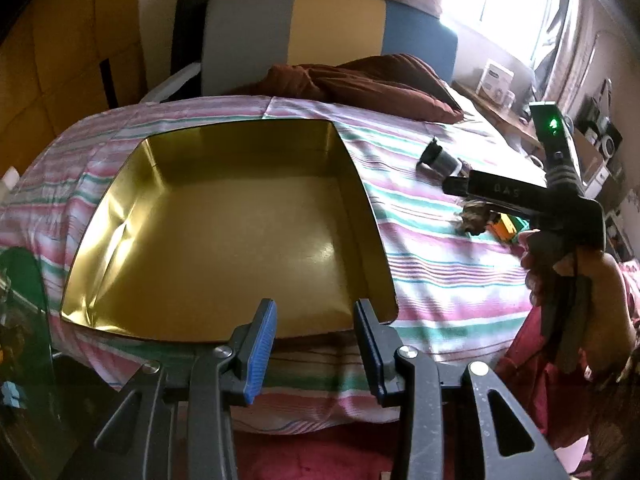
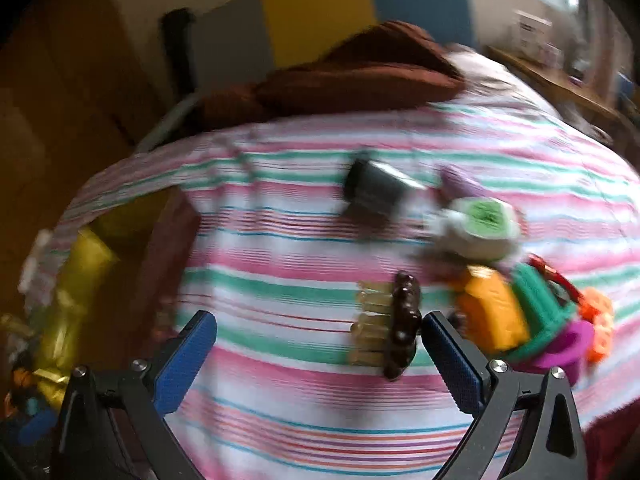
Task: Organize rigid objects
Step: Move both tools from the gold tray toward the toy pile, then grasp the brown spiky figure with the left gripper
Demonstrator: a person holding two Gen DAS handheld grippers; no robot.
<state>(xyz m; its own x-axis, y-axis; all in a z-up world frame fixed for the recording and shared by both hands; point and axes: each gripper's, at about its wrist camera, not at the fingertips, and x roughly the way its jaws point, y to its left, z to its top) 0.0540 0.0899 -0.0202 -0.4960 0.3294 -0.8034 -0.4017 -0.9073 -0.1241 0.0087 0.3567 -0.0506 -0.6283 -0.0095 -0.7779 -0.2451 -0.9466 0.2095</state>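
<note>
A gold metal tin (image 1: 224, 216) lies open on the striped bed sheet with nothing inside it. My left gripper (image 1: 316, 308) hangs over the tin's near rim, open, with nothing between its blue pads. A hand holds my right gripper (image 1: 460, 186) above a small pile of objects to the right of the tin. In the blurred right wrist view, that gripper (image 2: 320, 320) is wide open. A brown hair claw clip (image 2: 404, 328) lies on the sheet just inside its right finger (image 2: 452, 356), apart from the pads. A black and silver cylinder (image 2: 376, 192) lies farther back.
Coloured plastic toys (image 2: 520, 316) and a white and green item (image 2: 480, 228) are heaped at the right. A brown pillow (image 1: 360, 80) lies at the head of the bed. A cluttered desk (image 1: 508, 116) stands beyond the right side. The tin's wall (image 2: 92, 256) shows at the left.
</note>
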